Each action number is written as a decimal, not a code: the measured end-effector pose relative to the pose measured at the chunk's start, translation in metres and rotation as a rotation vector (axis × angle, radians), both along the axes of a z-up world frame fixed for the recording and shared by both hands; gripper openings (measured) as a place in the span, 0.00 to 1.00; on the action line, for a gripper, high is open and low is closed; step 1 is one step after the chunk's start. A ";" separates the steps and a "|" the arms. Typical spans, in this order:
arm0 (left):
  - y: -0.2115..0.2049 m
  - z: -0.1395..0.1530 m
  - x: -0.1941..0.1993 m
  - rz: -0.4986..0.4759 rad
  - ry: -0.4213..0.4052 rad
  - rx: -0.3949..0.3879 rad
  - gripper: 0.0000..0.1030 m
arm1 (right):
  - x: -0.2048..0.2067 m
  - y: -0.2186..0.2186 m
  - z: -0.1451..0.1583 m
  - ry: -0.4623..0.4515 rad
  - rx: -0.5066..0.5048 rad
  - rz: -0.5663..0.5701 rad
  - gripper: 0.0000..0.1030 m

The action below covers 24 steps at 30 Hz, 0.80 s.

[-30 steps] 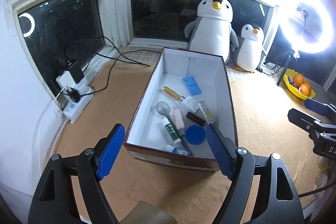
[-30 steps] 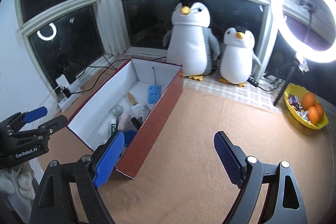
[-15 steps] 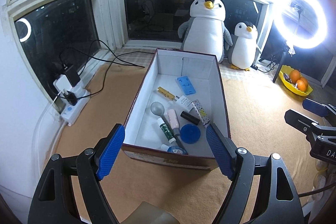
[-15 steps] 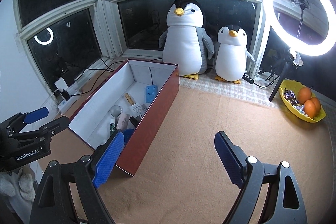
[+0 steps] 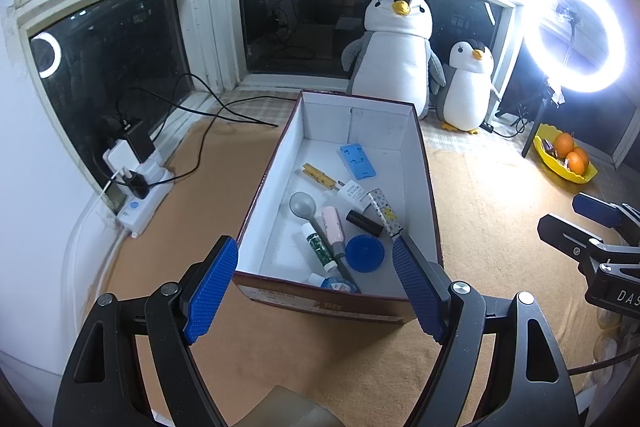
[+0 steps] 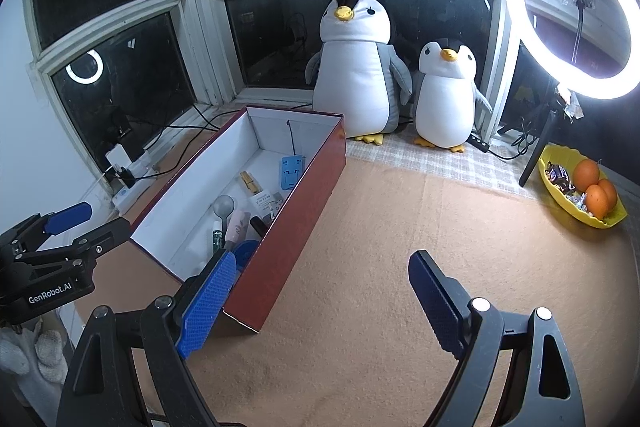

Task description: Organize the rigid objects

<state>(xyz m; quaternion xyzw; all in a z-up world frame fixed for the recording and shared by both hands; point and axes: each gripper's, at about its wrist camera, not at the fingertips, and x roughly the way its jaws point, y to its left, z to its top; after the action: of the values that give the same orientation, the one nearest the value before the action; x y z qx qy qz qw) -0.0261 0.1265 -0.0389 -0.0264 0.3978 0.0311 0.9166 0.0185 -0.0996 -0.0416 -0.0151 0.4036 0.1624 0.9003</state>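
Red-walled box [image 5: 336, 303]: its front items are partly hidden; two penguins [image 5: 396, 47] are seen behind. Left gripper [image 5: 316, 285] and right gripper [image 6: 316, 301] are held wide, empty.

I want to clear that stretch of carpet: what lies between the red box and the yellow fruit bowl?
Nothing: the right wrist view shows only bare tan carpet between the red box and the yellow fruit bowl.
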 end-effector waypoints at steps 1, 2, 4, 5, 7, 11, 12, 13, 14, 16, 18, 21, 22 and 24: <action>0.000 0.000 0.000 0.000 -0.001 0.001 0.78 | 0.000 0.000 0.000 0.000 0.000 0.000 0.83; -0.001 0.000 0.000 0.001 -0.002 0.003 0.78 | -0.001 0.000 -0.001 0.001 0.001 -0.001 0.83; 0.000 0.000 0.000 0.000 -0.001 0.001 0.78 | -0.001 0.000 -0.001 0.002 0.001 0.000 0.83; -0.001 0.000 0.000 0.000 -0.001 0.001 0.78 | -0.001 0.000 -0.001 0.001 0.002 -0.001 0.83; -0.001 0.000 0.000 0.000 0.000 0.001 0.78 | -0.001 0.000 -0.001 0.002 0.002 0.001 0.83; -0.002 0.000 0.000 -0.001 0.001 0.002 0.78 | -0.001 -0.001 -0.001 0.004 0.001 0.001 0.83; -0.002 0.000 0.000 -0.002 0.000 0.001 0.78 | -0.001 -0.001 -0.001 0.005 0.001 0.000 0.83; -0.002 0.000 0.000 -0.003 0.000 0.003 0.78 | -0.001 0.000 -0.002 0.006 0.002 -0.002 0.83; -0.002 0.000 0.000 -0.003 0.000 0.003 0.78 | -0.001 0.000 -0.002 0.008 0.003 -0.003 0.83; -0.003 0.000 0.000 -0.003 -0.001 0.003 0.78 | -0.001 -0.001 -0.002 0.009 0.003 -0.004 0.83; -0.003 0.000 0.000 -0.004 0.000 0.004 0.78 | -0.001 -0.001 -0.002 0.010 0.004 -0.005 0.83; -0.003 0.000 0.000 -0.004 -0.001 0.005 0.78 | -0.001 -0.001 -0.002 0.010 0.004 -0.004 0.83; -0.003 0.000 0.000 -0.004 -0.001 0.004 0.78 | -0.001 -0.001 -0.003 0.010 0.004 -0.004 0.83; -0.003 0.000 0.000 -0.004 -0.001 0.004 0.78 | -0.001 -0.001 -0.003 0.010 0.005 -0.003 0.83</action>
<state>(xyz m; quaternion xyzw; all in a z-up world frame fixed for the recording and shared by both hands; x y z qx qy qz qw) -0.0259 0.1237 -0.0390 -0.0237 0.3973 0.0303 0.9169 0.0176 -0.1009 -0.0442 -0.0117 0.4078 0.1622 0.8985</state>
